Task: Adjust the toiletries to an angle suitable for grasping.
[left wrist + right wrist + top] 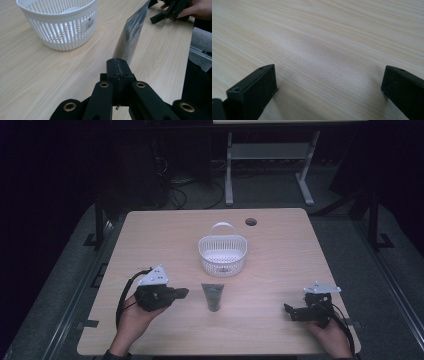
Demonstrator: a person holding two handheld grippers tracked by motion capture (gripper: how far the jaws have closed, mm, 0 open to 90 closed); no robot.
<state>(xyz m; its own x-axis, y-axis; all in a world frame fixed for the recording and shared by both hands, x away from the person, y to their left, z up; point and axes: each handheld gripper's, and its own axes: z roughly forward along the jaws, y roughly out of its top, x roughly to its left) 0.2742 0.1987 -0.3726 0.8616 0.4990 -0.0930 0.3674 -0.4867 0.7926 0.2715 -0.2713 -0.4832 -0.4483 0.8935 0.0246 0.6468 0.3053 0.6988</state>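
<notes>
Pale wooden table [150,235] under dim light. At left, the left gripper [181,293] has its jaws pressed together (empty), just beside a dark tube [213,296] lying below a white basket [222,255]. At right, the right gripper [288,310] rests with jaws spread wide.

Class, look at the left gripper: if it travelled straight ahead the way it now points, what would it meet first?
Most likely the dark tube lying on the table. The left gripper, jaws shut, points right at it, with the white basket off to one side. Exact depth is hard to judge.
</notes>
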